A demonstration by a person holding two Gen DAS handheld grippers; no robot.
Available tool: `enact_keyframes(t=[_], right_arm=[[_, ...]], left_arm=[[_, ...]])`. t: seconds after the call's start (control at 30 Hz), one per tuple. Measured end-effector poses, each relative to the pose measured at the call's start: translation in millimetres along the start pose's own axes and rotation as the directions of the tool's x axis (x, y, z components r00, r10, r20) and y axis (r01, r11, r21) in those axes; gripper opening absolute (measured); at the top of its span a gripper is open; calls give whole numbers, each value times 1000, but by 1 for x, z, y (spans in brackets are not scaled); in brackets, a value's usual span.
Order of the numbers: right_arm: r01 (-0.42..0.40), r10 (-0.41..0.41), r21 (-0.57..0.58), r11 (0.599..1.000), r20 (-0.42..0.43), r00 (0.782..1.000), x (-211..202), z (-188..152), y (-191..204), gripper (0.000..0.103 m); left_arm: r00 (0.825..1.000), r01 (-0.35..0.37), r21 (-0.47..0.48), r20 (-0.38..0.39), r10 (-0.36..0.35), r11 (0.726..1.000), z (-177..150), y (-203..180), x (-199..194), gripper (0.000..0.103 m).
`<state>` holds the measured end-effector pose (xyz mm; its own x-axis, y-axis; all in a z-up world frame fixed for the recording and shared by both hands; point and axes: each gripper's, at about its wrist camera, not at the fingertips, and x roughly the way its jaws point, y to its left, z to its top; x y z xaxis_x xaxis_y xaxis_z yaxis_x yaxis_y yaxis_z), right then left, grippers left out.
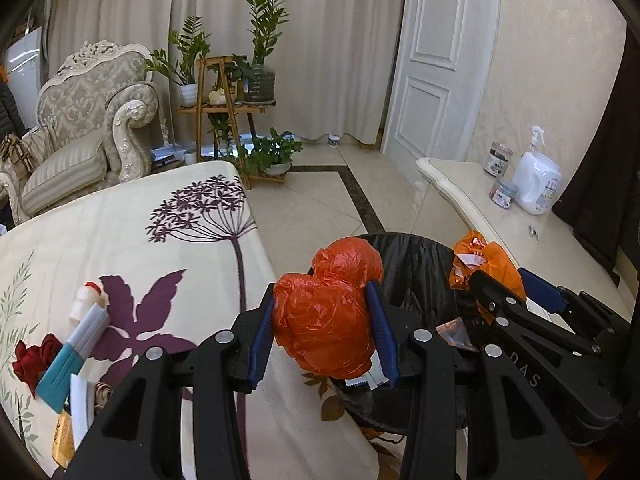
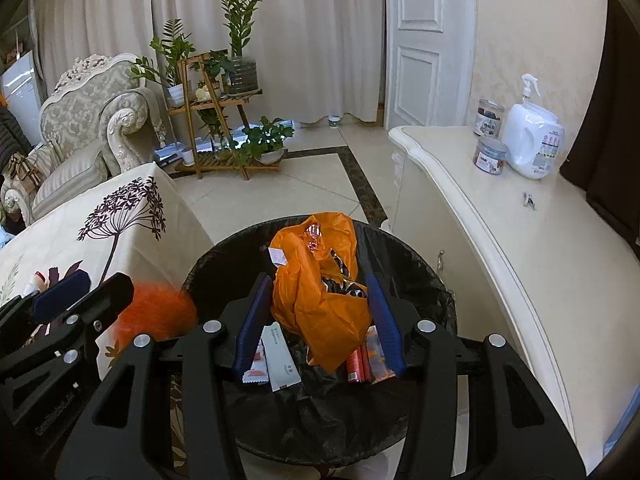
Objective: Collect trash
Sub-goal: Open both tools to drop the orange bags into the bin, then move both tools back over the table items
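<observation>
A: Cream tiles, curtains, a flowered tablecloth (image 1: 132,240) beside the black-lined bin (image 2: 416,276). Progress?

B: We judge it partway. Wrappers (image 2: 280,356) already lie in the bin. Our right gripper (image 2: 318,322) sits over the bin with its jaws on either side of an orange bag (image 2: 320,292); real contact we cannot tell. Our left gripper (image 1: 324,320) clamps a red bag (image 1: 326,320), near the bin's edge.

A: Left to do?

B: Both bags need dropping. A tube (image 1: 76,340) and small scraps remain on the cloth.

A: Bag condition?

B: Red one is balled tight, crinkled, glossy. Orange one is loose, open, showing printed wrappers inside.
</observation>
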<state>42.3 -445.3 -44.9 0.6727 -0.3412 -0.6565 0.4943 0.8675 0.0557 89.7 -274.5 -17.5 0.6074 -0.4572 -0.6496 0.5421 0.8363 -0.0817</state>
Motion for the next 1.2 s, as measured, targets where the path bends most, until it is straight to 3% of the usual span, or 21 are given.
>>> enact_keyframes(t=[0.1, 0.27, 0.63, 1.2], right_arm=[[4, -4, 7, 1000, 6, 1000, -2, 0, -1, 58], [4, -4, 10, 1000, 10, 1000, -5, -2, 0, 58], [-33, 33, 3, 999, 13, 999, -22, -4, 18, 58], [-203, 206, -154, 967, 1, 979, -70, -26, 127, 66]], left_arm=[[1000, 3, 5, -16, -3, 1000, 0, -2, 4, 48], [1000, 5, 4, -14, -5, 1000, 1, -3, 4, 63], [1000, -9, -34, 10, 9, 999, 0, 9, -8, 73], [985, -150, -113, 68, 159, 982, -13, 84, -79, 78]])
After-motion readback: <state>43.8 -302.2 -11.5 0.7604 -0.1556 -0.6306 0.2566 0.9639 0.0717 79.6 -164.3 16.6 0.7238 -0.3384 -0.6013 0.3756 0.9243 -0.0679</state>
